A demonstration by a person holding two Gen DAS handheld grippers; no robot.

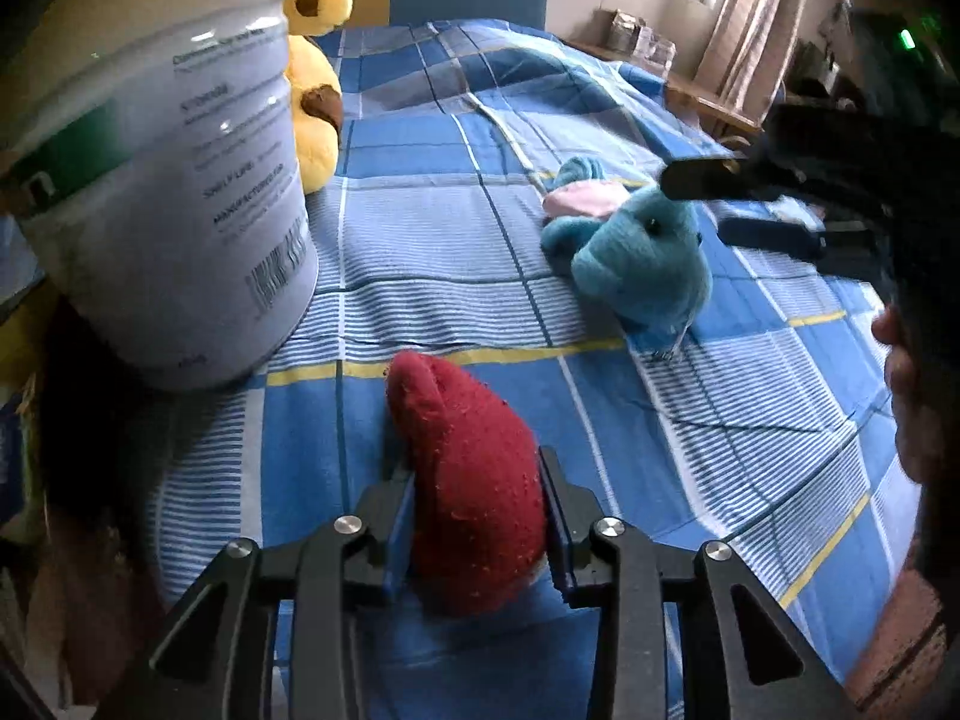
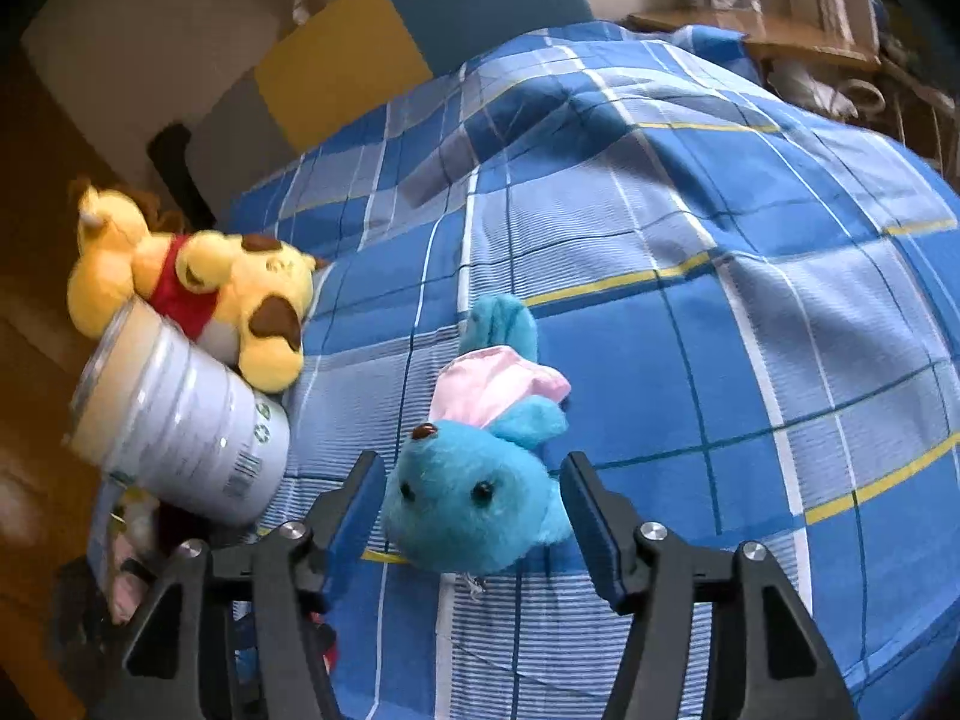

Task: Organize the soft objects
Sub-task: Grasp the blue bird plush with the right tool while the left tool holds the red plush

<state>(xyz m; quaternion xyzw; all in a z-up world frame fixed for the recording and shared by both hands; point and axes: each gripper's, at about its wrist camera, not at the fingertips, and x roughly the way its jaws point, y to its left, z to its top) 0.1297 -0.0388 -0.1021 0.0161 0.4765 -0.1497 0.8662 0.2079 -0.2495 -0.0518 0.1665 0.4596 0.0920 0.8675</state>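
Note:
A red strawberry plush lies on the blue checked bedspread, and my left gripper is shut on its lower part. A blue plush animal with a pink dress lies further right; it also shows in the left wrist view. My right gripper is open with its jaws on either side of the blue plush's head, apart from it. The right gripper also shows in the left wrist view, over the blue plush. A yellow bear plush with a red shirt lies at the bed's left edge.
A large white tin can stands on the bed just left of the strawberry, leaning against the yellow bear; it also shows in the right wrist view. A blue and yellow headboard is at the far end. A wooden shelf stands at the right.

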